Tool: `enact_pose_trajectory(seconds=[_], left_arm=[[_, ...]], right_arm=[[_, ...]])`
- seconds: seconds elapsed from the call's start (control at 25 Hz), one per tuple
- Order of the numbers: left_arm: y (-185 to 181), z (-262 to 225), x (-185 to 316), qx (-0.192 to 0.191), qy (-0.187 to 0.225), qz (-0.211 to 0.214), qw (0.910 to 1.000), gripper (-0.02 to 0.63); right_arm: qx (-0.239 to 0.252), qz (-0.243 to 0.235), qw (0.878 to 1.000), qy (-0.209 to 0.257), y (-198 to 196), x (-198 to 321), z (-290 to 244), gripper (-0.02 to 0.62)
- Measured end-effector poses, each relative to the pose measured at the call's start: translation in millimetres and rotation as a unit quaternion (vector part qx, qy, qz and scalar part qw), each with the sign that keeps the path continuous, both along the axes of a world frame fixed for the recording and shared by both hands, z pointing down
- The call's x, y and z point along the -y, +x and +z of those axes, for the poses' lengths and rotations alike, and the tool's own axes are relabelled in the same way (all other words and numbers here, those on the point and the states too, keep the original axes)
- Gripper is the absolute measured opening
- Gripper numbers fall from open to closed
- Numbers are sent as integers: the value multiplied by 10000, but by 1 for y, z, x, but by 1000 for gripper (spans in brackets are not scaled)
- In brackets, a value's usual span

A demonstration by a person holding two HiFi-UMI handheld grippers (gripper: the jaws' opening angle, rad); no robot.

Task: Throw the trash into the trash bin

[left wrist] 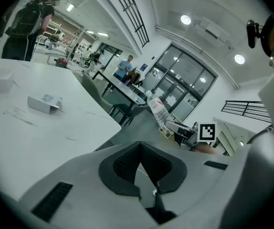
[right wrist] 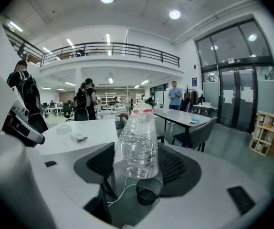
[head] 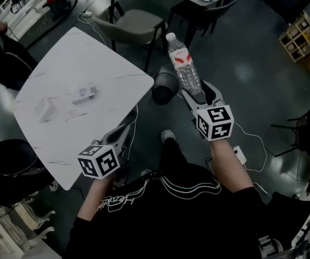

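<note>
Water bottle (head: pixel 183 63): clear ribbed plastic with a white cap and a red-and-white label. Its base is clamped between the right gripper's (head: pixel 197 93) jaws, and the cap end points away from the person.
Trash bin (head: pixel 165 87): small, round, black and open-topped. It stands upright on the floor (head: pixel 241 63), below the bottle's base.

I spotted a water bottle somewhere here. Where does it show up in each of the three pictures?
Head view: bottle upper centre-right, right of the white table.
Left gripper view: bottle small, just right of centre, beyond the table's far corner.
Right gripper view: bottle dead centre, close up, between the jaws; table to its left.
Shared landmark: the white table, always left of the bottle.
</note>
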State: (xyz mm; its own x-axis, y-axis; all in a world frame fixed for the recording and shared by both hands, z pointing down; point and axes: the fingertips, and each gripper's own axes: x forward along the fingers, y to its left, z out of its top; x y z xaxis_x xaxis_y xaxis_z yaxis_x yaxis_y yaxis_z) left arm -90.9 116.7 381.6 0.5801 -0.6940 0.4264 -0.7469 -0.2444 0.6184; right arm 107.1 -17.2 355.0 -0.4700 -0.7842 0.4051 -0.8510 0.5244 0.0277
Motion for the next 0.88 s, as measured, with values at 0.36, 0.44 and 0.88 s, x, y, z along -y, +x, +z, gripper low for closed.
enact_pose_trajectory(seconds=[0.36,0.44,0.88], left_arm=[[72,61,80,264,-632,458,9966,6],[89,74,99,283,-736,540,9954,6],[128,152,157,300,-1581,723,9843,6]], right_arm=[[55,-118,9938,-1105,33,73,98,310],[34,-217,9908,-1334,38,90,120,310],[-320,-562,9509,-3027,59,151,292,310]])
